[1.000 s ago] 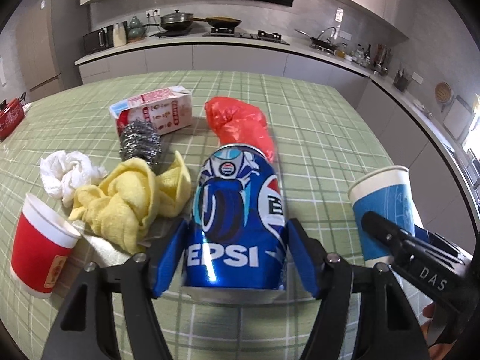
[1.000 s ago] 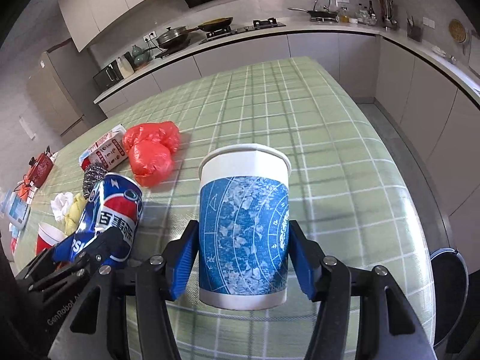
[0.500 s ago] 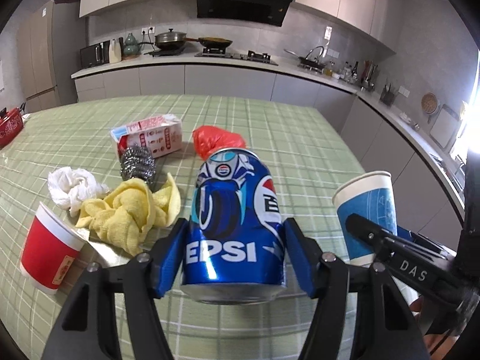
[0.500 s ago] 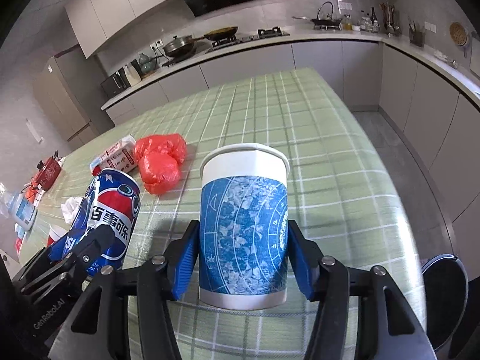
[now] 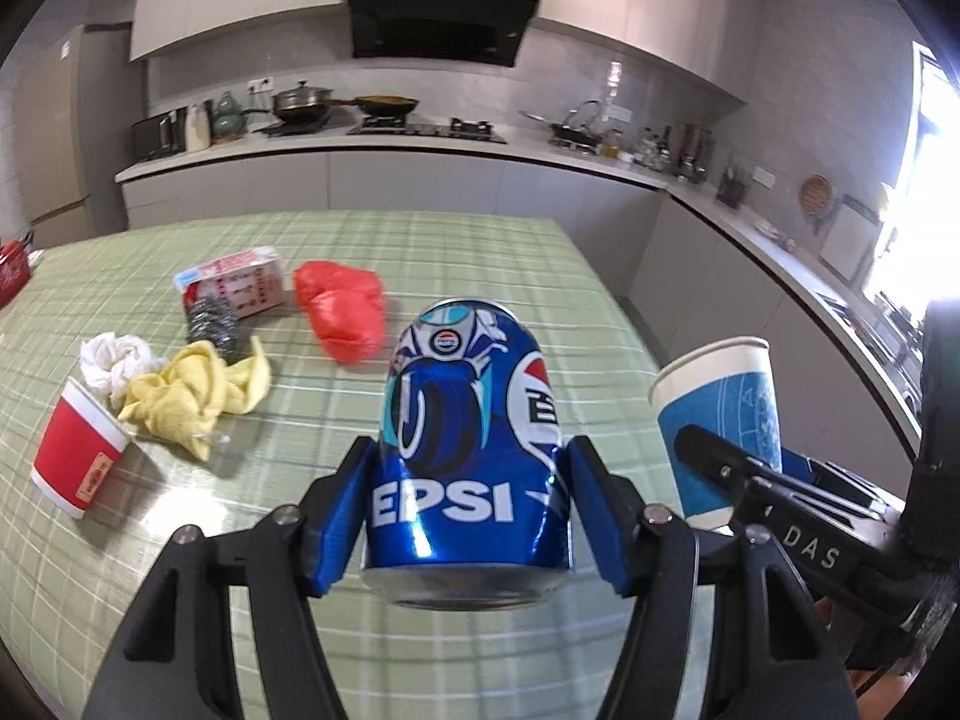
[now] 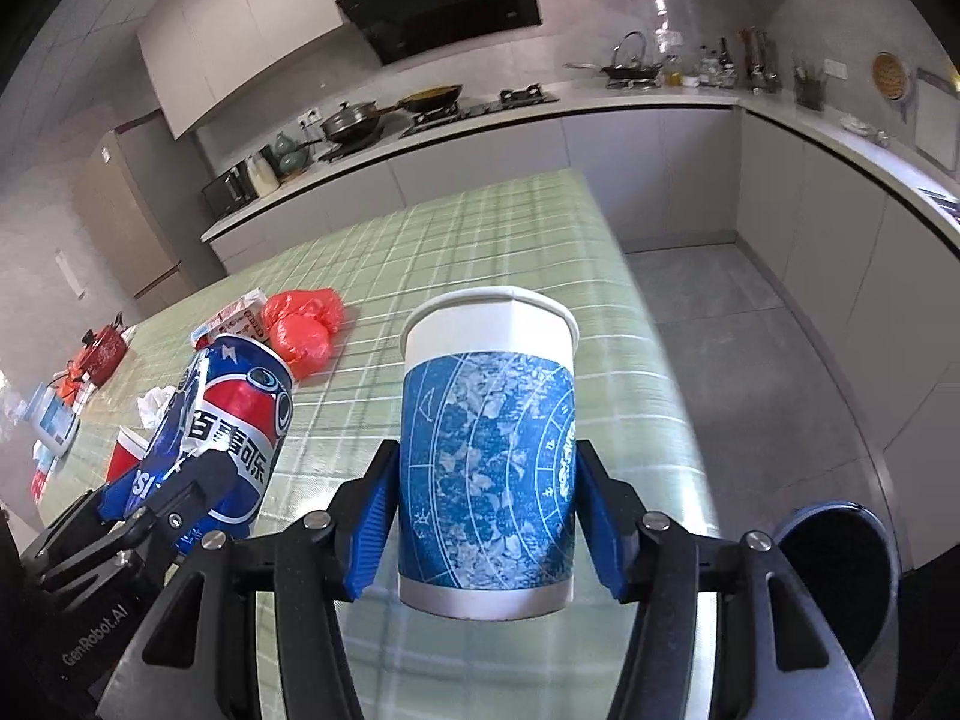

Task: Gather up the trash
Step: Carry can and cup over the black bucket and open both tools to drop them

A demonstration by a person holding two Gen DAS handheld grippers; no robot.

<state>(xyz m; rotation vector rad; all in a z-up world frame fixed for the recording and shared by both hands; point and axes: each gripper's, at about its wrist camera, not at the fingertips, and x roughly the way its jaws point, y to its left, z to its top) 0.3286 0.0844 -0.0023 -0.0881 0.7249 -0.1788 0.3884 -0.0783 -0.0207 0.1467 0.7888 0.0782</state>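
Above the green checked tablecloth [image 5: 480, 252], a blue Pepsi can [image 5: 471, 456] is clamped upright between the blue pads of the left gripper [image 5: 471, 522]. To its right, a blue paper cup [image 6: 487, 450] is gripped upright by the right gripper [image 6: 486, 516]. Farther left on the table, a red plastic bag [image 5: 345, 312], yellow cloth [image 5: 192, 396] and red paper cup [image 5: 75, 456] are seen. A dark bin [image 6: 840, 576] is seen on the floor at near right.

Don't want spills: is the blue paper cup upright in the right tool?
Upright: the blue paper cup sits rim-up, squeezed by the right tool. Contents: cannot tell.
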